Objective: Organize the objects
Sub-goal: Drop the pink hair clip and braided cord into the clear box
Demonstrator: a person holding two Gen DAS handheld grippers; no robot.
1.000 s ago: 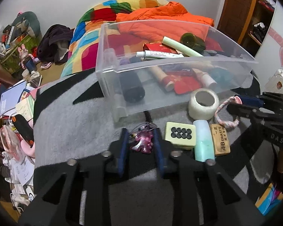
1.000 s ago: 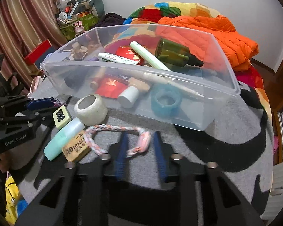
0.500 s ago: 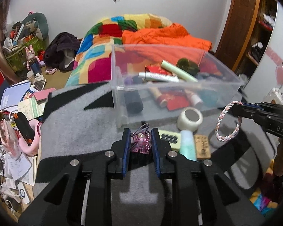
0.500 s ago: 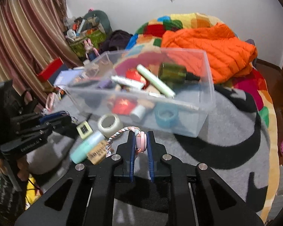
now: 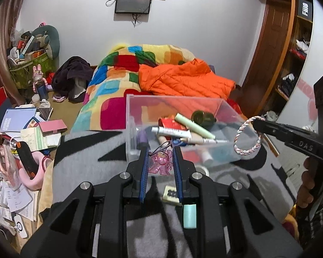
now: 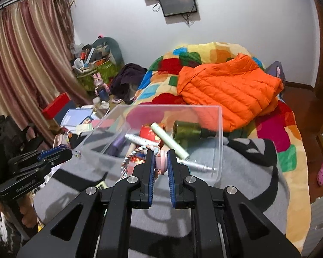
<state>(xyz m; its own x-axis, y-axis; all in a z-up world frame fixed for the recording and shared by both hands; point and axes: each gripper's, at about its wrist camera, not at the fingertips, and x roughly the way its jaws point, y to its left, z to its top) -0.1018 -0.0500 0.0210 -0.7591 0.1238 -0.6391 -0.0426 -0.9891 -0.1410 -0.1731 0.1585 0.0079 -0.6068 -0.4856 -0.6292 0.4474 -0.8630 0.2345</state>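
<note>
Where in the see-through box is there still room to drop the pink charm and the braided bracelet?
The clear bin looks barest along its left side, beside the purple tube, and in the near right corner under the pen. The middle is crowded: green bottle, pale green tube, red packet.

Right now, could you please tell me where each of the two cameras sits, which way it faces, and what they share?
Left wrist: sits on the left gripper, facing the clear plastic bin; its fingers clamp a pink translucent charm; the right gripper enters from the right.
Right wrist: sits on the right gripper, facing the bin; clamps a braided pastel bracelet's pink clasp; the left gripper shows at left.
Shared: bin, orange puffer jacket, each other's gripper.
</note>
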